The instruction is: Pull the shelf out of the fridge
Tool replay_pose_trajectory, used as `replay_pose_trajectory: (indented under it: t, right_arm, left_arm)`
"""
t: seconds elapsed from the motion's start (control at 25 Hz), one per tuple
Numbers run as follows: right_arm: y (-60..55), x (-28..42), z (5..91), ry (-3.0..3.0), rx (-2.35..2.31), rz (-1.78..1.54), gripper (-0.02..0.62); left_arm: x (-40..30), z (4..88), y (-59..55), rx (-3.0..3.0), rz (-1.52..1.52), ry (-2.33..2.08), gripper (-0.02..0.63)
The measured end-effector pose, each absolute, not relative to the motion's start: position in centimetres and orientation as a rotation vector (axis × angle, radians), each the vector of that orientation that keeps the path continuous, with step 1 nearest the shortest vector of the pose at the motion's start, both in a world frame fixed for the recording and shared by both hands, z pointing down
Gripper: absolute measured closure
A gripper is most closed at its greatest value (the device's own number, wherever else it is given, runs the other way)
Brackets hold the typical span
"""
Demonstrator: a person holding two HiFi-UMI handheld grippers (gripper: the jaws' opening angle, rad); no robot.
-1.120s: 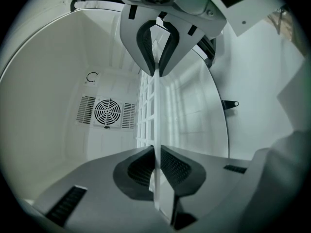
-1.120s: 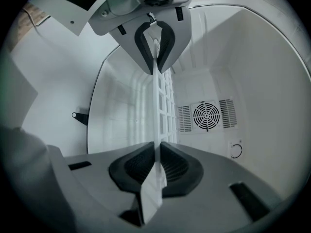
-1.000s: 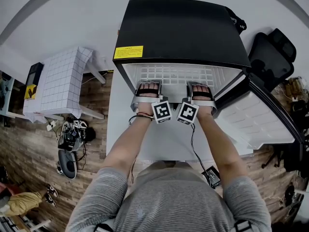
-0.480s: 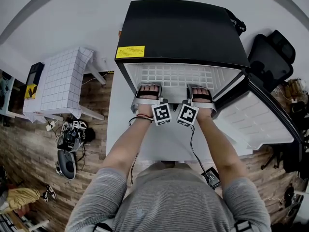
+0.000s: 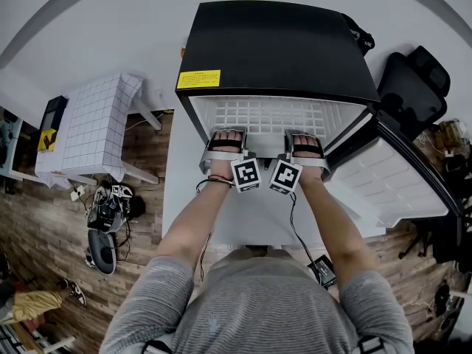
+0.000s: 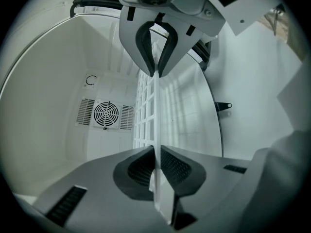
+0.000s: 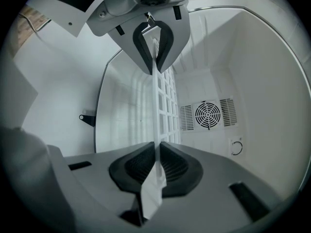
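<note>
In the head view a black mini fridge (image 5: 276,43) stands with its door (image 5: 391,183) swung open to the right. Its white grid shelf (image 5: 265,115) sticks out a little at the front. My left gripper (image 5: 226,135) and right gripper (image 5: 307,137) hold the shelf's front edge side by side. In the left gripper view the gripper (image 6: 156,110) is shut on the thin shelf (image 6: 143,106) edge. In the right gripper view the gripper (image 7: 156,106) is likewise shut on the shelf (image 7: 167,106), its jaws having just closed a little tighter on it.
The fridge sits on a white surface (image 5: 258,220). A white grid-topped table (image 5: 96,124) is at the left and a black chair (image 5: 417,80) at the right. Shoes and clutter (image 5: 110,212) lie on the wooden floor. A round fan grille (image 6: 106,114) marks the fridge's back wall.
</note>
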State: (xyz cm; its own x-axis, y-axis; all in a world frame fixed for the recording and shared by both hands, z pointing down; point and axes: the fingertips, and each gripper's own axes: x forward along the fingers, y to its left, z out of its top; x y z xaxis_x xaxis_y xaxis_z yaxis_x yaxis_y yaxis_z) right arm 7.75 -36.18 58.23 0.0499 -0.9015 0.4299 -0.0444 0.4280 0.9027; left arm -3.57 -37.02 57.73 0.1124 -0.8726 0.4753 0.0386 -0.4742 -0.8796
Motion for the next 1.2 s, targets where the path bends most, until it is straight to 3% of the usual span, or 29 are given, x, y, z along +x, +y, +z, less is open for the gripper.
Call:
replay_pose_trajectory:
  t: [1.2]
  right_arm:
    - [-34.2, 7.4, 58.2, -1.373, 0.923, -0.81, 0.561]
  left_arm:
    - [-3.8, 57.9, -35.2, -1.617, -1.458, 0.821, 0.569]
